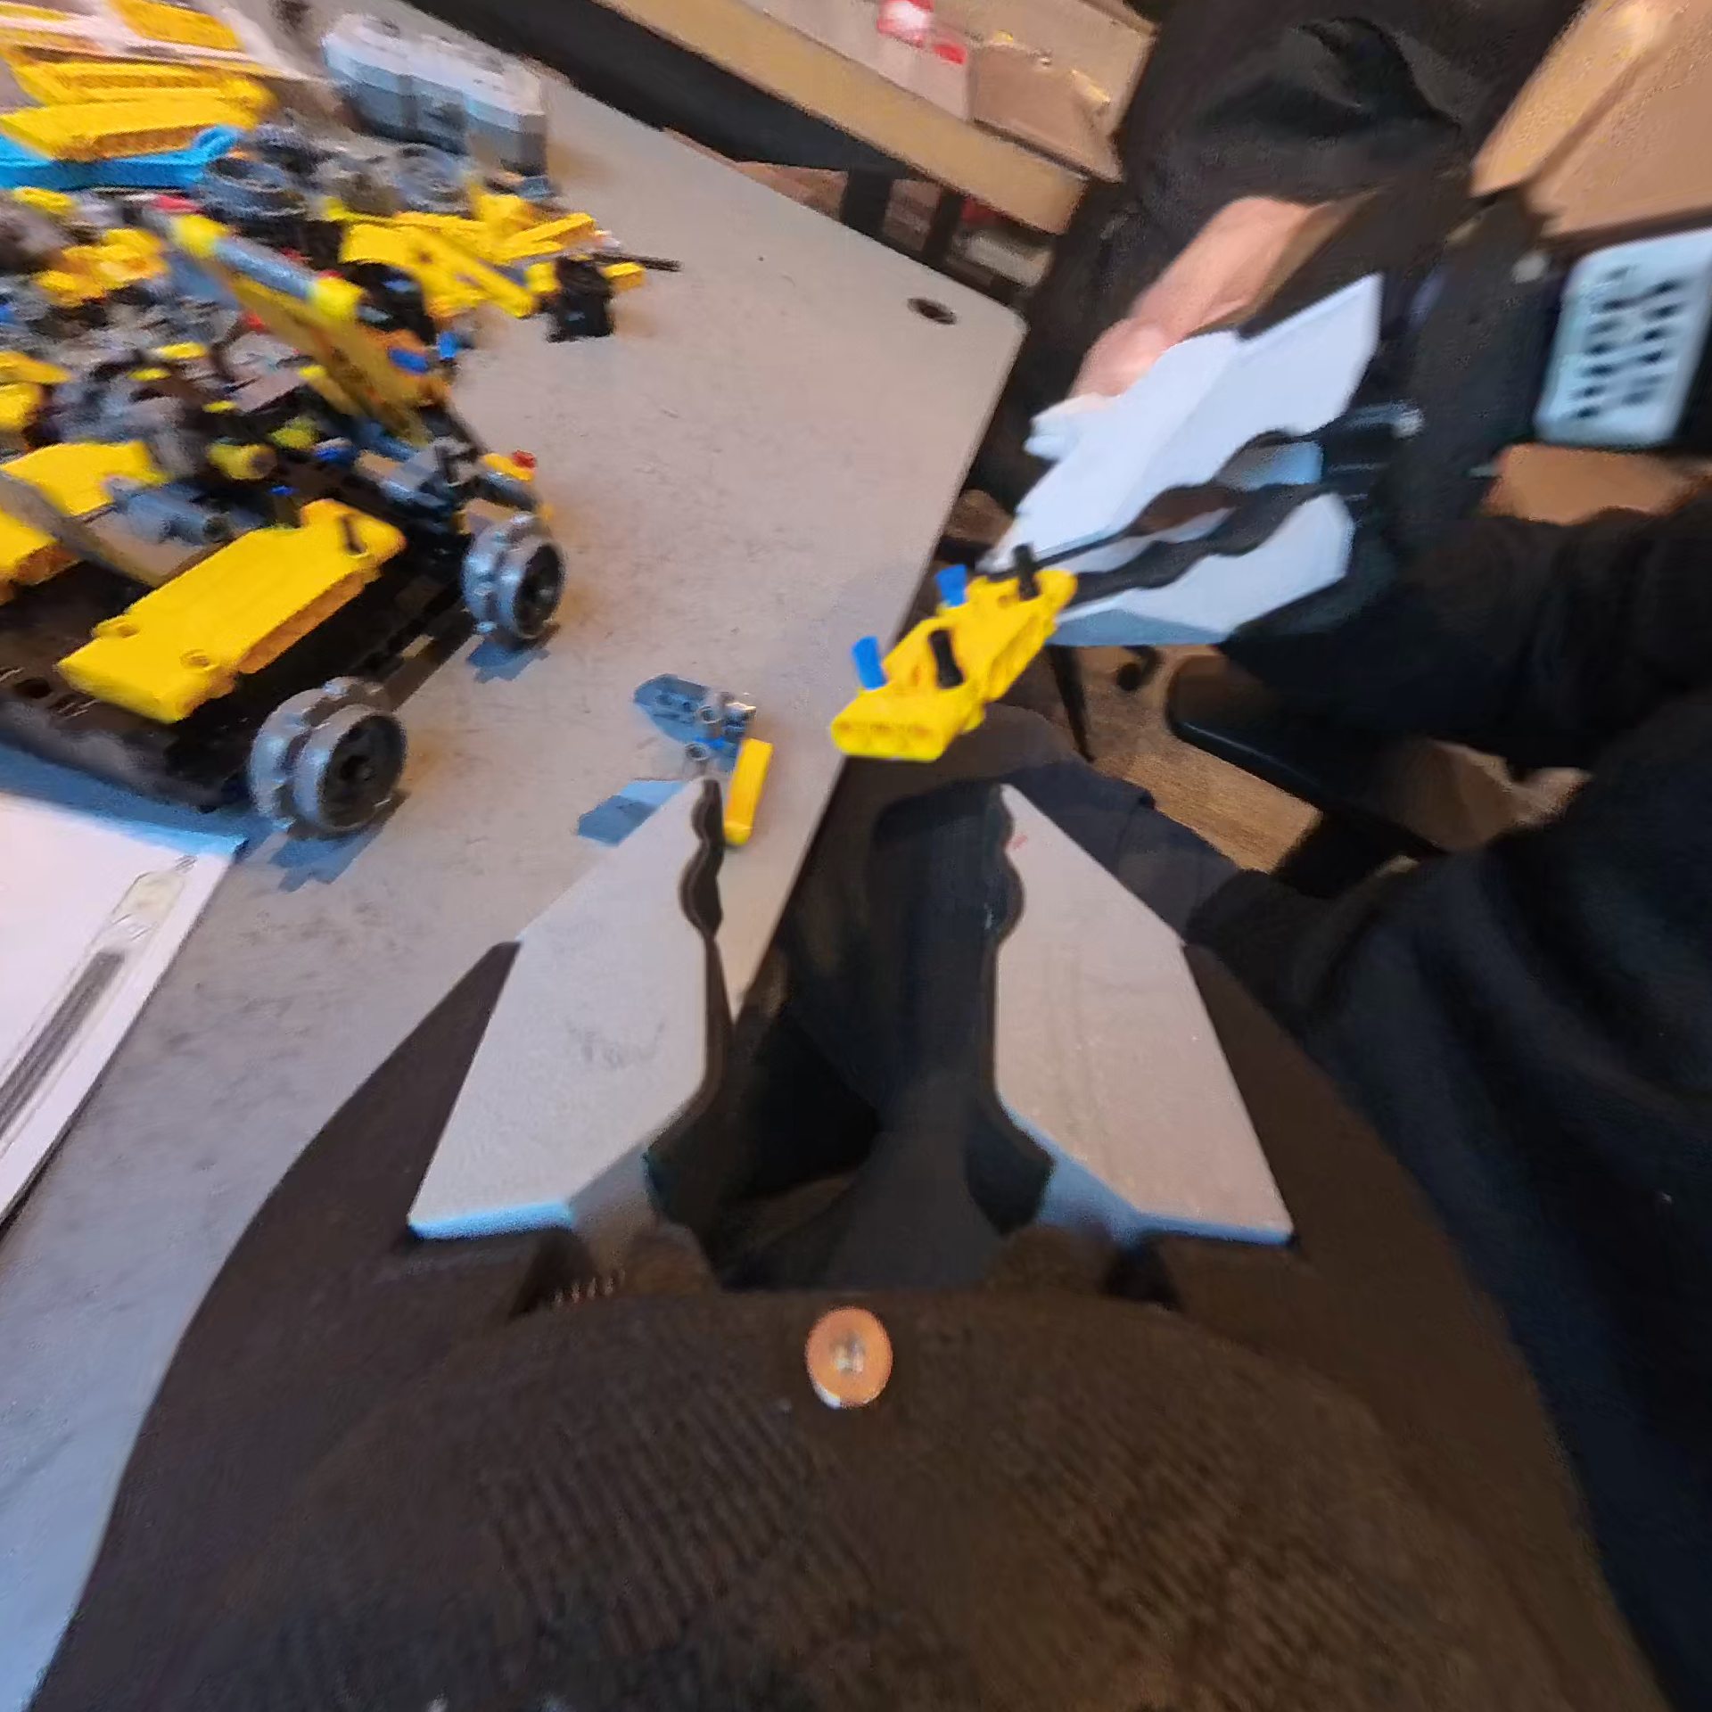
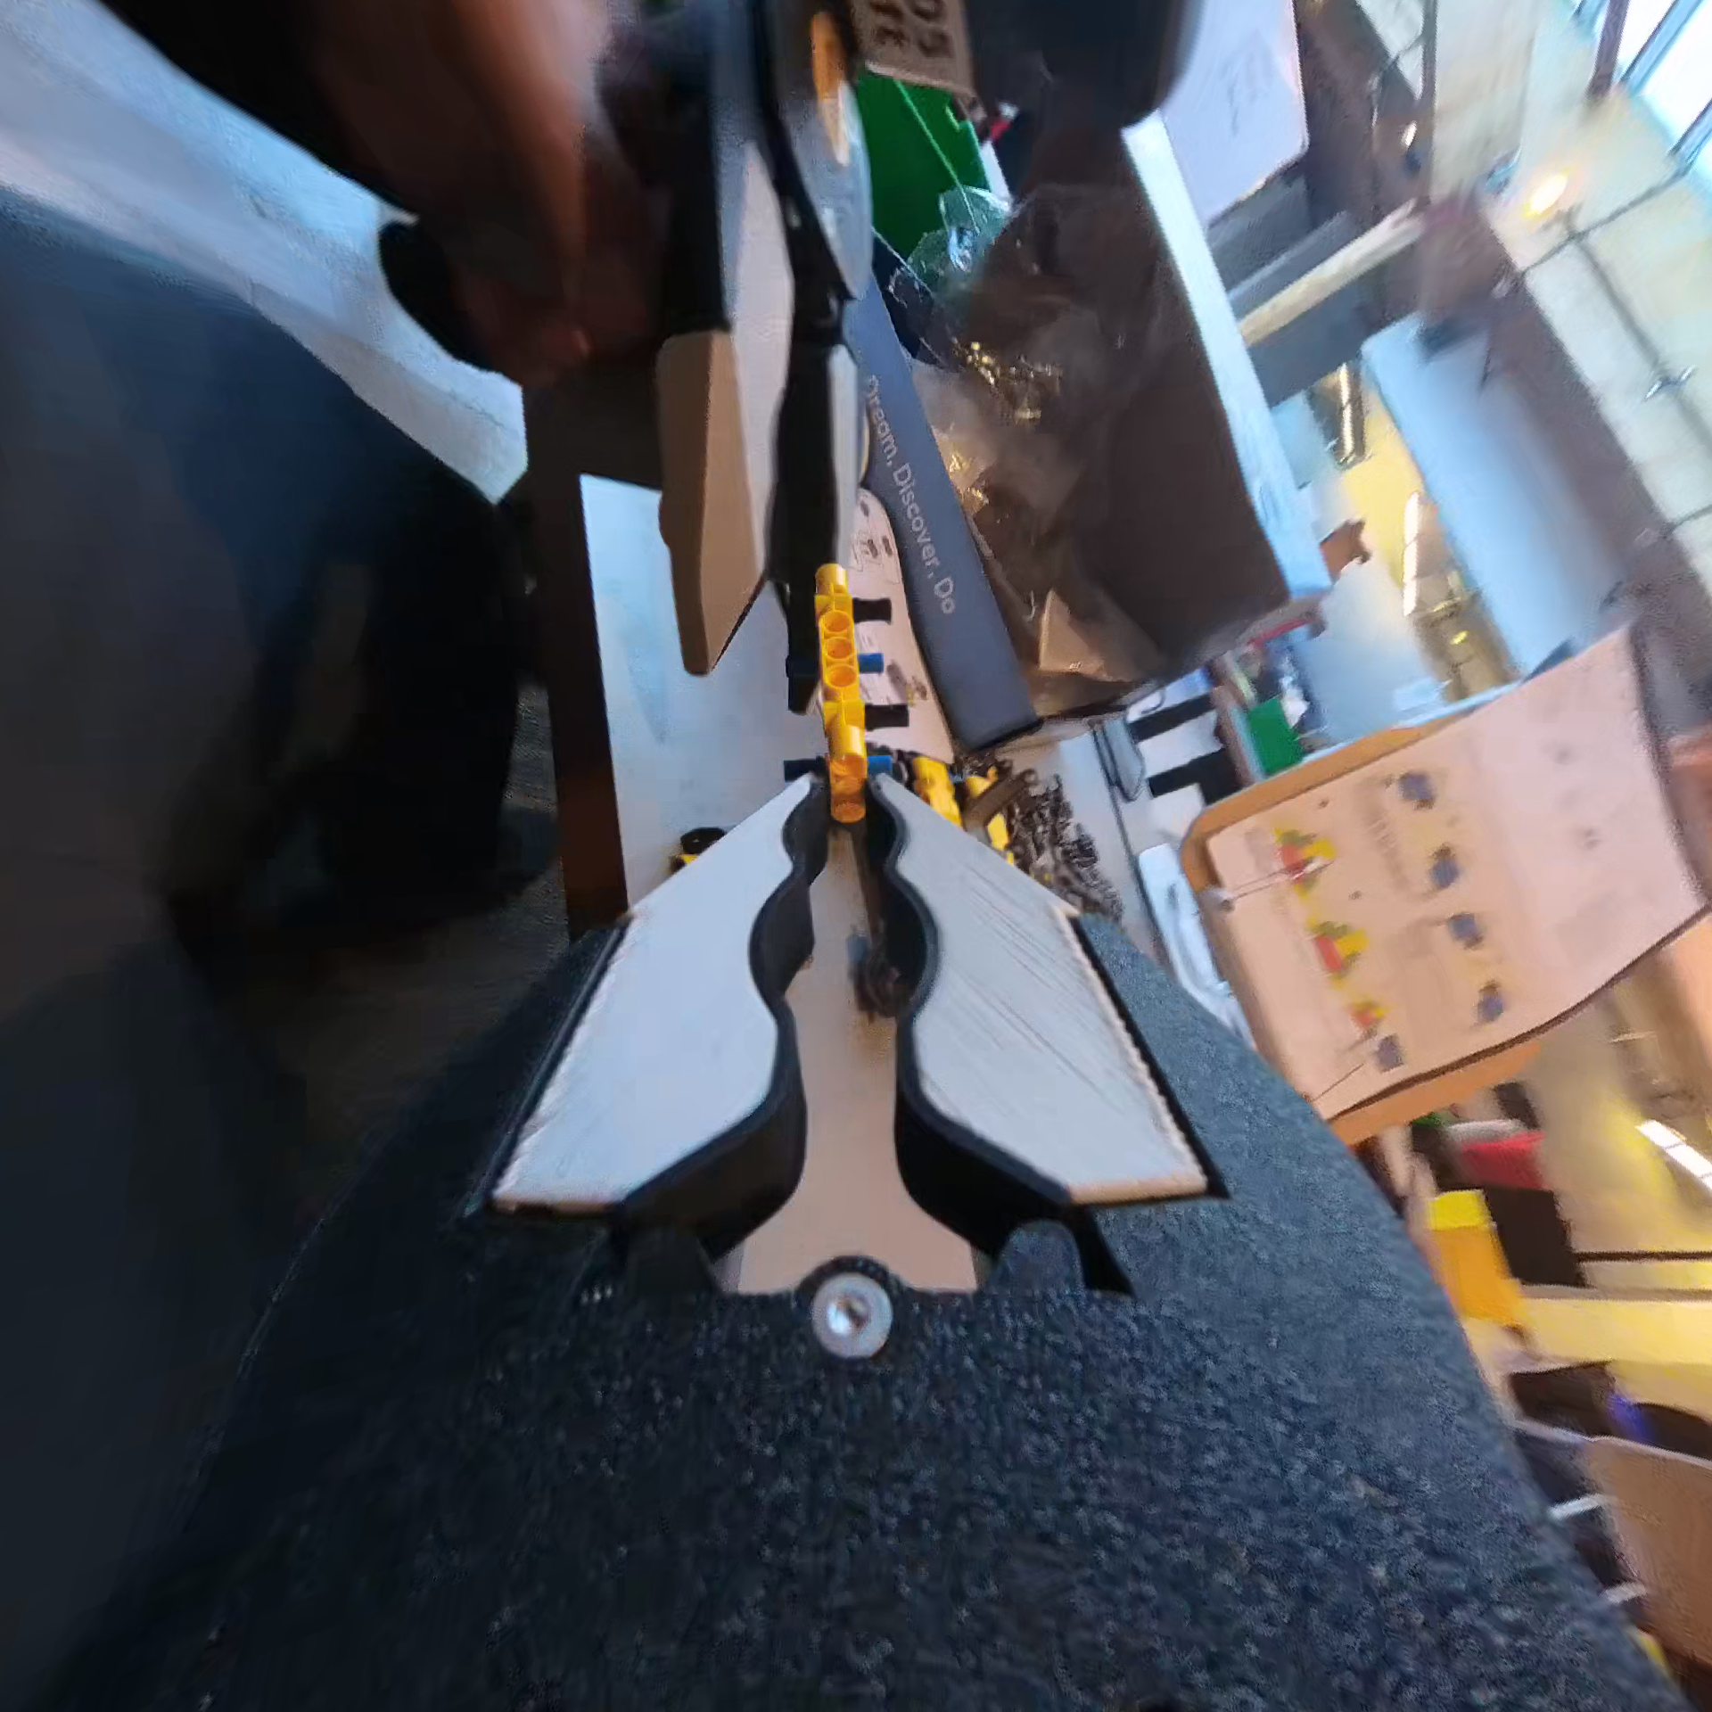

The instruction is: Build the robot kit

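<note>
My left gripper point(image 1: 857, 797) is open and empty, its fingers straddling the front edge of the grey table point(image 1: 723, 445). Just ahead of it lie a small yellow piece point(image 1: 747, 789) and a grey-blue piece point(image 1: 690, 709). My right gripper point(image 2: 845, 799) is shut on one end of a yellow toy-brick beam point(image 2: 838, 686) studded with blue and black pins. In the left wrist view the right gripper point(image 1: 1047, 579) holds that beam point(image 1: 954, 662) in the air beyond the table's edge. A yellow and black toy-brick vehicle point(image 1: 250, 593) with grey wheels stands at the left.
Loose yellow, blue and grey pieces point(image 1: 389, 232) lie heaped at the far left. A white booklet point(image 1: 83, 954) lies at the near left. A person's dark sleeve point(image 1: 1482, 648) and lap fill the right. A cardboard box point(image 1: 1000, 65) stands on another table behind. The left gripper's tips are roughly 5 cm from the right gripper's. Between my left fingertips and the small yellow piece point(image 1: 747, 789) there is roughly 7 cm.
</note>
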Available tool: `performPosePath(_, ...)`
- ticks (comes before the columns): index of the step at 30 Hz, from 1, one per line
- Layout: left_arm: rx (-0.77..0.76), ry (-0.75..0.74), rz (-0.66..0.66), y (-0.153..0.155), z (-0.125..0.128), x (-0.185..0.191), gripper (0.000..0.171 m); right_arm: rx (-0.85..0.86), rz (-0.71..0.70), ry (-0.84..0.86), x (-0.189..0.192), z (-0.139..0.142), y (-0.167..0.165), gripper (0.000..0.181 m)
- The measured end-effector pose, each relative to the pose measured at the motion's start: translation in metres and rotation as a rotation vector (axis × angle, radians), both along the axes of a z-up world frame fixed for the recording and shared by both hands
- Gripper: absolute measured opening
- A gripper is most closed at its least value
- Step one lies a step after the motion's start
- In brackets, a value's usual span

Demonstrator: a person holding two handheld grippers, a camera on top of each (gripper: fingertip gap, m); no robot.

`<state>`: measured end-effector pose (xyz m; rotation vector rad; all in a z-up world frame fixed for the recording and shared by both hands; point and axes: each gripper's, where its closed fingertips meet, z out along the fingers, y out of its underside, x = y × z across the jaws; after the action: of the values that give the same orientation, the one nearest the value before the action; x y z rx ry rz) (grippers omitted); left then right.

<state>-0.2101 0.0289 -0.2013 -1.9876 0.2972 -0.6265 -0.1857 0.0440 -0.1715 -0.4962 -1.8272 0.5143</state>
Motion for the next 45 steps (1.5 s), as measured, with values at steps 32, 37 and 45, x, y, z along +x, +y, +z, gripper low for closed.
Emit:
performPosePath(32, 0.193, 0.761, 0.311, 0.006, -0.018, -0.019, 0.052, -1.269, -0.164, -0.176, -0.016, -0.038, -0.024, 0.008)
performPosePath(37, 0.201, 0.891, 0.3, 0.004, -0.023, -0.021, 0.05, -1.35, -0.134, -0.319, -0.016, -0.048, -0.029, 0.008)
performPosePath(45, 0.209, 0.945, 0.242, 0.003, -0.029, -0.016, 0.053, -1.312, -0.122, -0.44, -0.012, -0.055, -0.034, 0.008)
